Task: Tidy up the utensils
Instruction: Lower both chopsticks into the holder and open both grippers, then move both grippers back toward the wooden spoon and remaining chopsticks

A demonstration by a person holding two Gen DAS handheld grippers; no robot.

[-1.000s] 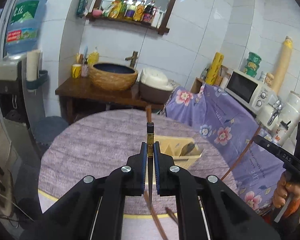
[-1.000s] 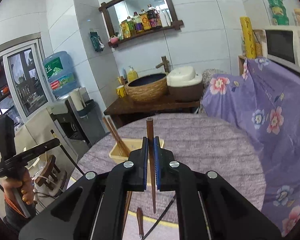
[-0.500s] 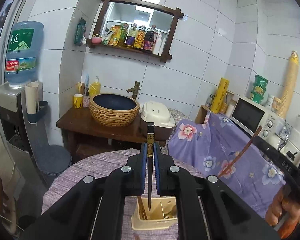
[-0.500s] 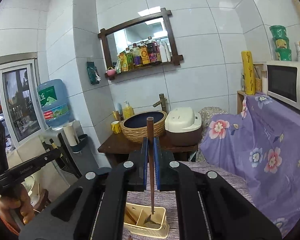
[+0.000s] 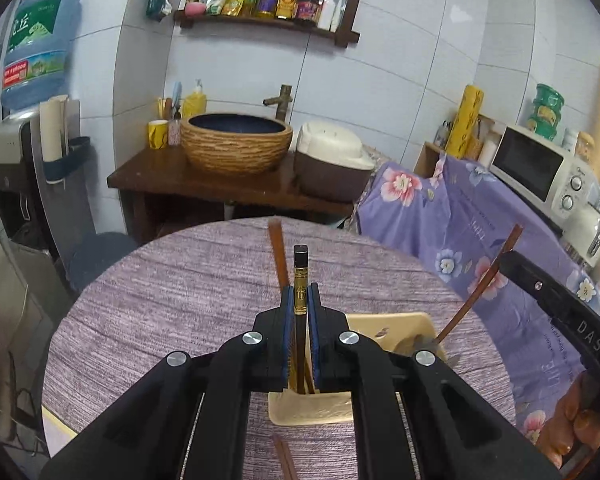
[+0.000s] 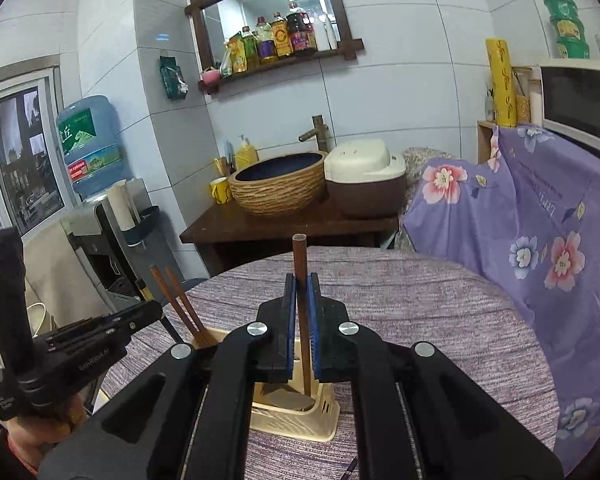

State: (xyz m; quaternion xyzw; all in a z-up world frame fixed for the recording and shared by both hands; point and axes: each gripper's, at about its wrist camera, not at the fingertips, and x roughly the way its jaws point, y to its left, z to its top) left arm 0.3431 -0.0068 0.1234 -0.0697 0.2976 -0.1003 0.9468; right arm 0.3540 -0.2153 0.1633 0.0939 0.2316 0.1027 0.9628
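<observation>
My left gripper [image 5: 300, 292] is shut on a dark chopstick with a gold band [image 5: 300, 276], held upright with its lower end inside the cream utensil holder [image 5: 396, 324] on the round purple table. My right gripper [image 6: 301, 284] is shut on a brown chopstick [image 6: 299, 256], its lower end inside the same holder [image 6: 300, 416]. Two more brown chopsticks [image 6: 176, 300] lean out of the holder's left compartment. In the left wrist view the right gripper's chopstick [image 5: 480, 288] slants up at the right, above a spoon in the holder. The left gripper's body [image 6: 72, 344] shows at the left of the right wrist view.
A chopstick [image 5: 284, 456] lies on the purple tablecloth [image 5: 160, 304] in front of the holder. Behind the table stand a wooden counter with a woven basin [image 5: 236, 144] and a rice cooker [image 5: 332, 160]. A flowered cloth [image 5: 460, 216] and a microwave [image 5: 540, 168] are at the right.
Both grippers have come down and forward over the holder, so the chopsticks' lower ends now sit inside it. Half a second ago they were higher, with the holder below the tips.
</observation>
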